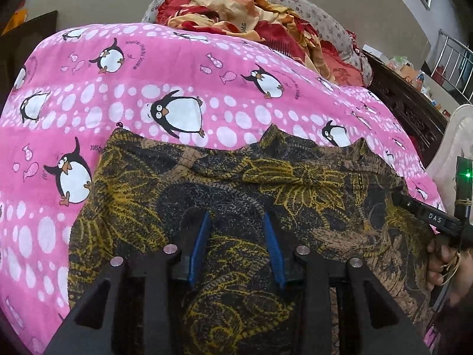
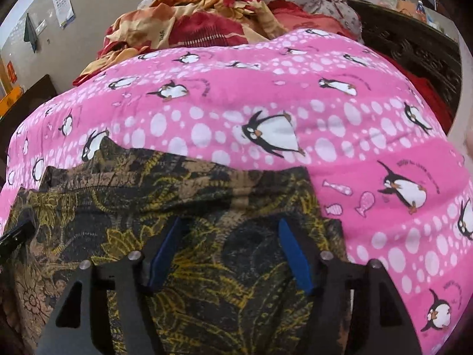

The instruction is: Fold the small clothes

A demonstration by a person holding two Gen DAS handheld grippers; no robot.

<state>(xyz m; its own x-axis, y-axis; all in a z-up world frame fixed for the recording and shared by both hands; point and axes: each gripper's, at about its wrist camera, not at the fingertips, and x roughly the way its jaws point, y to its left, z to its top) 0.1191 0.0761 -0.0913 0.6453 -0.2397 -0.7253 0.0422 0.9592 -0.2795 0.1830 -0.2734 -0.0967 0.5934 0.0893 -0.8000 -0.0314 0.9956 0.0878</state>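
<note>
A dark garment (image 1: 310, 183) printed with yellow leaves and brown patches lies spread on a pink penguin-print sheet (image 1: 147, 88). My left gripper (image 1: 238, 216) stands over its middle, blue pads close together and shut on a raised fold of the cloth. In the right wrist view the same garment (image 2: 118, 207) fills the lower left of the pink sheet (image 2: 266, 103). My right gripper (image 2: 230, 222) hovers over its right part with the pads wide open and not pressing the cloth below. The right gripper's black finger (image 1: 437, 219) and a hand (image 1: 443, 263) show at the left view's right edge.
A crumpled red and orange blanket (image 1: 236, 3) and a grey flowered pillow (image 1: 319, 14) lie at the far end of the bed. Dark carved wooden furniture (image 1: 408, 106) runs along the right side. A calendar (image 2: 63, 3) hangs on the wall.
</note>
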